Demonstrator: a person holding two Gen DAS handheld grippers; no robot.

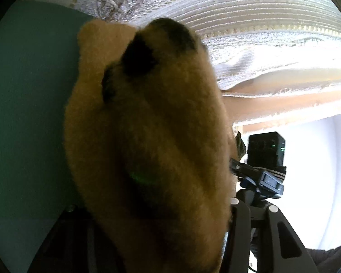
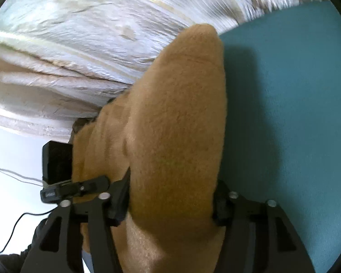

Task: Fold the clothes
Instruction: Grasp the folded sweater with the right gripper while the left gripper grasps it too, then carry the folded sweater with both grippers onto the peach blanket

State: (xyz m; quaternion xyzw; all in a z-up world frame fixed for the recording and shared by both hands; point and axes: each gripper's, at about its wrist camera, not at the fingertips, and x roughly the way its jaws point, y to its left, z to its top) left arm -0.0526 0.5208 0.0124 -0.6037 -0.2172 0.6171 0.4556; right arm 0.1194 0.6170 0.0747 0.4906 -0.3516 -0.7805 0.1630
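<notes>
Teal tabletop (image 2: 284, 113) is lying under a tan fleece garment (image 2: 170, 125) that the right gripper (image 2: 170, 213) is pinching and the left gripper (image 1: 147, 216), apparently gripping too, is lifting for a fold, white woven cloth (image 2: 91, 45) beyond.

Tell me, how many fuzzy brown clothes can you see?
1. The fuzzy brown garment bunches between both grippers' fingers, above the teal surface. More clothes may be hidden behind it.

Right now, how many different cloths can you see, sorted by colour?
Tan fleece garment: 1
Teal cover: 1
White striped cloth: 1
Total: 3
</notes>
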